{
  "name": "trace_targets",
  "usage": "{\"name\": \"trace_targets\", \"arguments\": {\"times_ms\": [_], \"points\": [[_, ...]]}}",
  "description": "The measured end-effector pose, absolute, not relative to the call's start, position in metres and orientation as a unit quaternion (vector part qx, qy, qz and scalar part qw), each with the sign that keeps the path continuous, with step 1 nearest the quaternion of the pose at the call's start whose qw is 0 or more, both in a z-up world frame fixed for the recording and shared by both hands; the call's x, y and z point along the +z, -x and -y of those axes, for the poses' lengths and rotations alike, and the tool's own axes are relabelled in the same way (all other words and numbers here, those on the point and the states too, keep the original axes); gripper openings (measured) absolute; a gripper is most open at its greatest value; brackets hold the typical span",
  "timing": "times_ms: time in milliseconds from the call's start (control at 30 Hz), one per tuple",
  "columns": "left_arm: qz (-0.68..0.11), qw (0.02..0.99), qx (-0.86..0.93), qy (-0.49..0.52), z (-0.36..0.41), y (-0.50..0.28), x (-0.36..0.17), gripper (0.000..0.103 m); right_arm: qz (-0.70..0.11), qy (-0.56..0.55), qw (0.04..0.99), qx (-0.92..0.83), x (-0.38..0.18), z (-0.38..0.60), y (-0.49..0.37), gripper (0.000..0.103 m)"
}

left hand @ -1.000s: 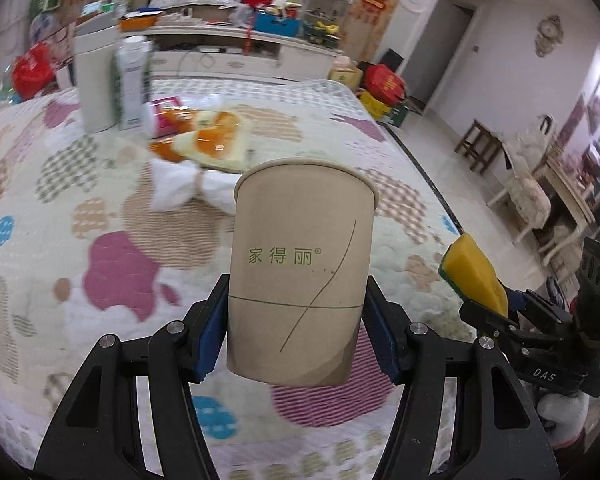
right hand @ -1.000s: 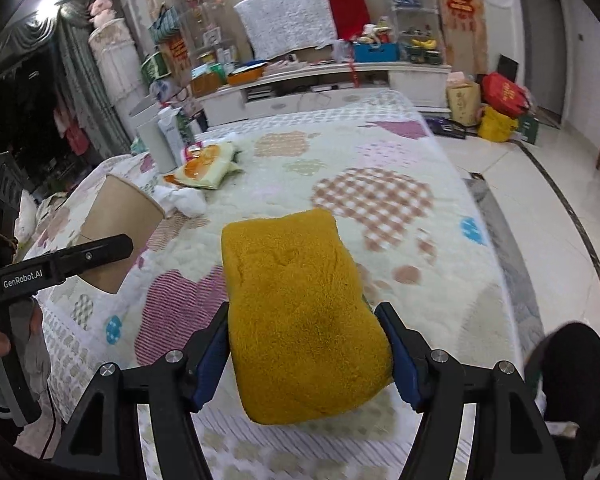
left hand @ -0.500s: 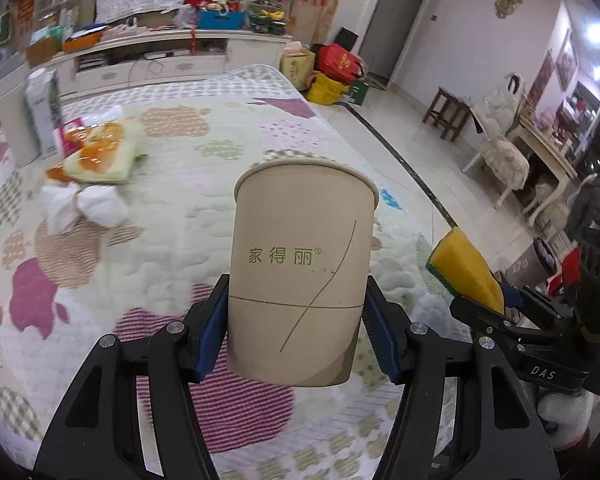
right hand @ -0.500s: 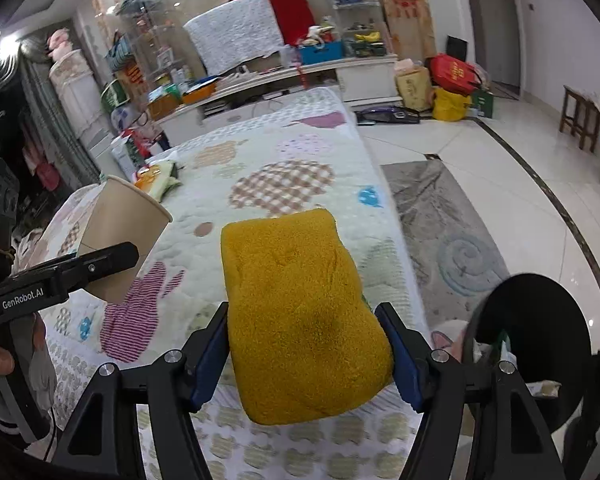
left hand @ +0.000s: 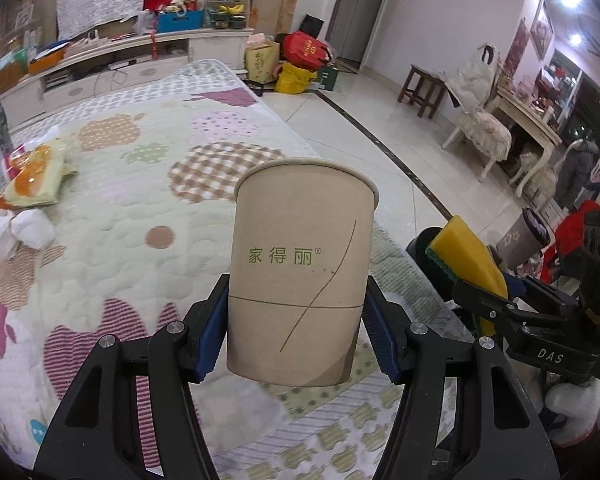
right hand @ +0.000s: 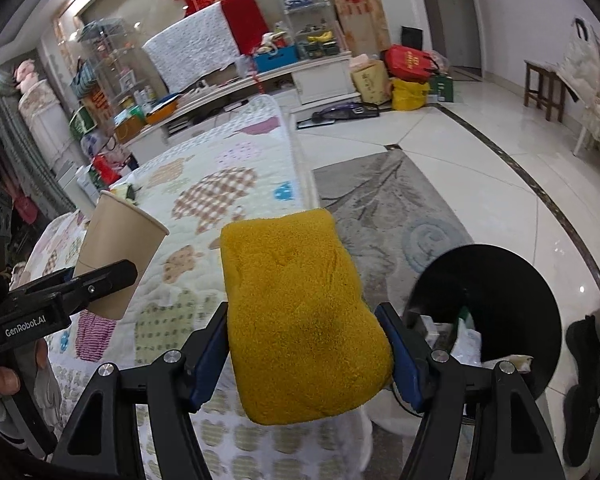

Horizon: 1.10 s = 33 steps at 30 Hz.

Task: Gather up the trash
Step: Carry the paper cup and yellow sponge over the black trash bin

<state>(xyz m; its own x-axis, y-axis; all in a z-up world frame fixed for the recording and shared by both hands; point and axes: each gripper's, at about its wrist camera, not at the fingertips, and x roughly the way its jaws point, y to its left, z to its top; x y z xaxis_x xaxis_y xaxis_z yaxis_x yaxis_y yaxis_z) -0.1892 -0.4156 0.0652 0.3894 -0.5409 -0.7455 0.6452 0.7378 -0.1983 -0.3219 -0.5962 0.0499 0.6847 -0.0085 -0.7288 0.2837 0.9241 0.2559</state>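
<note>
The left gripper [left hand: 296, 338] is clamped on an upright paper cup [left hand: 300, 272], held above the near edge of the patterned quilt [left hand: 148, 184]. The right gripper [right hand: 306, 354] squeezes a yellow sponge [right hand: 300, 316], held just left of the black trash bin [right hand: 496, 300] on the floor. Crumpled tissue [left hand: 18, 232] and a snack bag [left hand: 36, 174] lie far left on the quilt.

Tan cup [left hand: 300, 280], yellow sponge [right hand: 300, 320], pastel patchwork quilt [left hand: 120, 200].

Quilted bed [left hand: 112, 208], grey rug [right hand: 384, 200], white tiled floor [right hand: 480, 152]
</note>
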Motion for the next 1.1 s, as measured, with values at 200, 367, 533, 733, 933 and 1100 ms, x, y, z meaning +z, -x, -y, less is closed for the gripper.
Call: {"name": "trace_targets", "arguments": {"times_ms": [200, 367, 533, 733, 933, 1100], "points": [[-0.421, 0.824, -0.372, -0.076, 0.439, 0.200, 0.062, 0.061, -0.387, -0.187, 0.897, -0.104, 0.047, 0.617, 0.337, 0.068], [-0.418, 0.819, -0.385, -0.084, 0.459, 0.207, 0.061, 0.061, -0.387, -0.197, 0.892, -0.123, 0.045, 0.635, 0.350, 0.068], [-0.422, 0.808, -0.401, -0.090, 0.483, 0.215, 0.058, 0.061, -0.385, -0.205, 0.888, -0.143, 0.044, 0.653, 0.366, 0.068], [-0.428, 0.790, -0.429, -0.092, 0.510, 0.220, 0.055, 0.061, -0.383, -0.218, 0.881, -0.174, 0.041, 0.678, 0.385, 0.069], [-0.434, 0.776, -0.446, -0.103, 0.539, 0.229, 0.049, 0.061, -0.383, -0.236, 0.870, -0.202, 0.035, 0.704, 0.402, 0.069], [-0.440, 0.766, -0.454, -0.115, 0.563, 0.235, 0.043, 0.061, -0.387, -0.245, 0.863, -0.213, 0.029, 0.716, 0.409, 0.069]]}}
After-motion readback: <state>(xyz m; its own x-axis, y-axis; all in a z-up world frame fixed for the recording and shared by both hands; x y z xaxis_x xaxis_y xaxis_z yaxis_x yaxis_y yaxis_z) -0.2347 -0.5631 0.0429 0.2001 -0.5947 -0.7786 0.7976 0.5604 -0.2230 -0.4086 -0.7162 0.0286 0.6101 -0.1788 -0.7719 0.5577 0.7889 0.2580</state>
